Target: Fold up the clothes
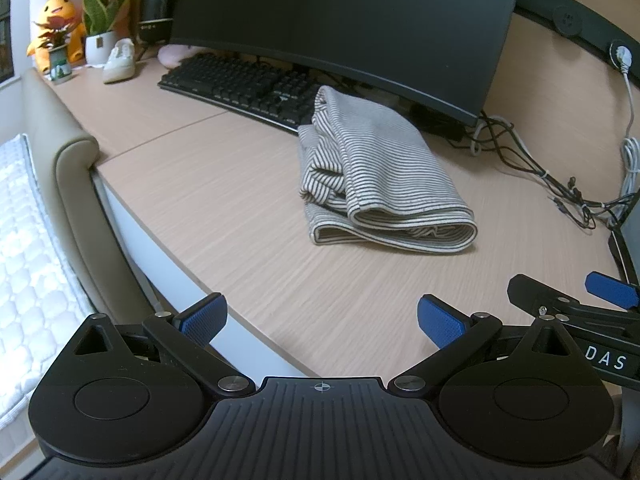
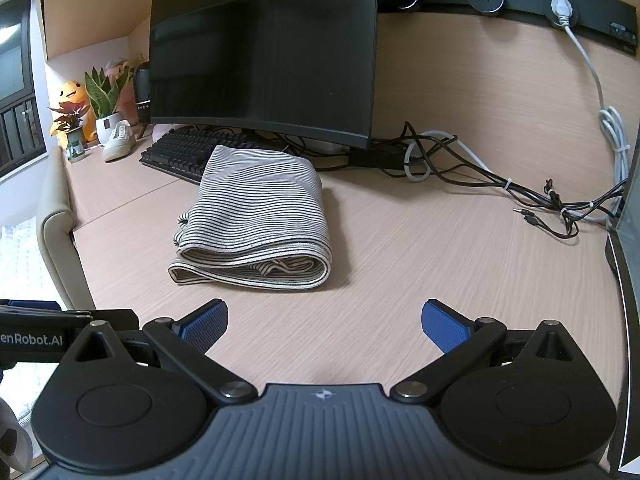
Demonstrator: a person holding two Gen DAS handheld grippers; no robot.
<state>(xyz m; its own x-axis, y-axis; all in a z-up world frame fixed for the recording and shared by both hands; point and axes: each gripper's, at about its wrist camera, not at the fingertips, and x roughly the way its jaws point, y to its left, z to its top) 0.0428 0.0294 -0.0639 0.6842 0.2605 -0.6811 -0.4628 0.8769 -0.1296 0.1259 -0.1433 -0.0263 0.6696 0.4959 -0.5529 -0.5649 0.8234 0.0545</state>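
Note:
A grey-and-white striped garment (image 1: 376,176) lies folded into a compact bundle on the wooden desk (image 1: 224,208), its far end resting against the keyboard. It also shows in the right wrist view (image 2: 260,216). My left gripper (image 1: 322,322) is open and empty, near the desk's front edge, well short of the garment. My right gripper (image 2: 324,326) is open and empty, over the desk just in front of the bundle. The right gripper's fingers (image 1: 610,290) show at the left view's right edge.
A curved monitor (image 2: 264,52) and black keyboard (image 1: 240,84) stand behind the garment. Tangled cables (image 2: 500,184) lie at the back right. A white shoe (image 1: 120,60), potted plants (image 1: 100,20) and a yellow plush toy (image 1: 56,24) sit at the back left. A padded chair back (image 1: 76,184) is left of the desk.

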